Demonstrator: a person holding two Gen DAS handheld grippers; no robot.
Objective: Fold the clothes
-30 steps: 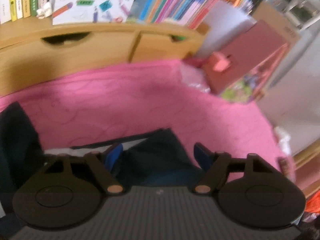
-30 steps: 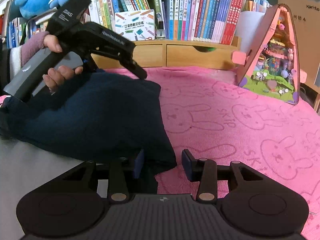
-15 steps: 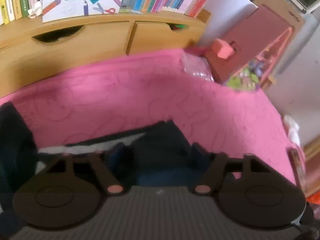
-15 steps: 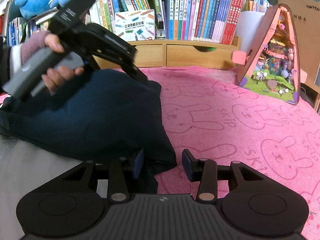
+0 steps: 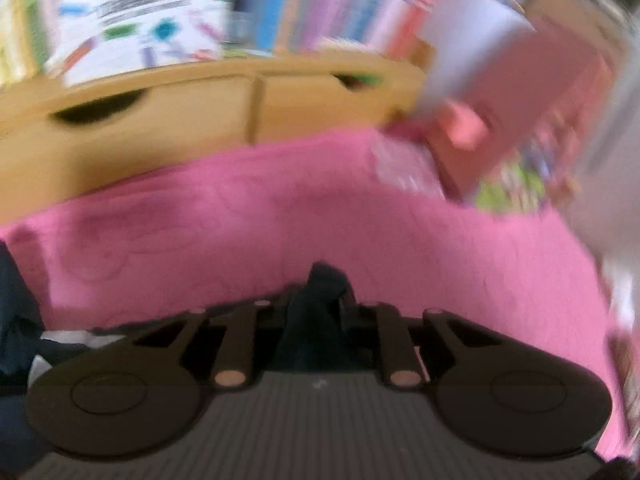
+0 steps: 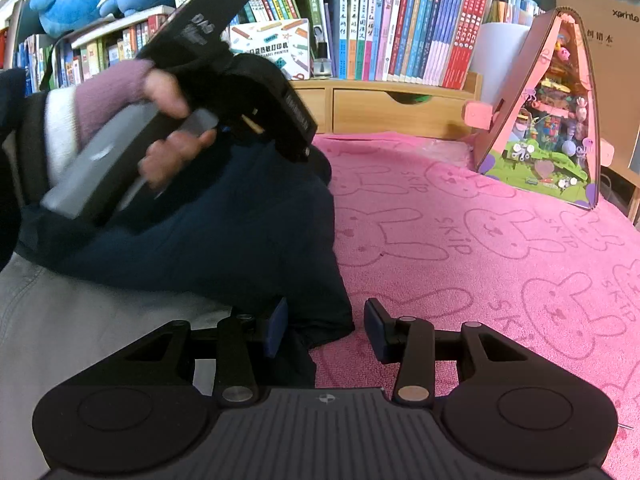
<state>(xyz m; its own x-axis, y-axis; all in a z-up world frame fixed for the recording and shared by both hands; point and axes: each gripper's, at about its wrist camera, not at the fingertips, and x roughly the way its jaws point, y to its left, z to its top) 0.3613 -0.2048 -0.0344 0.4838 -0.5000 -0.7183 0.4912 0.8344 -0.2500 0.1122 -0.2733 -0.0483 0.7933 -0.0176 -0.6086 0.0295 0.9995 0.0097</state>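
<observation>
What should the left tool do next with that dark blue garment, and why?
Probably lift and carry the pinched corner across. The left tool has just been closing, and a fold of the navy garment now sits bunched between its fingers, while the right tool stands open over the near corner.

Each camera rides just behind its own tongs and looks forward and down along them. The left view, blurred, sits close over the pink towel [image 5: 280,216], facing the wooden drawers [image 5: 168,128] and the books [image 5: 304,4] above. The right view faces the same way from further back and lower, so it takes in the left tongs [image 6: 308,152] from the side. Both views share the towel, drawers, books, navy garment [image 6: 224,232] and pink toy house [image 6: 548,120].
</observation>
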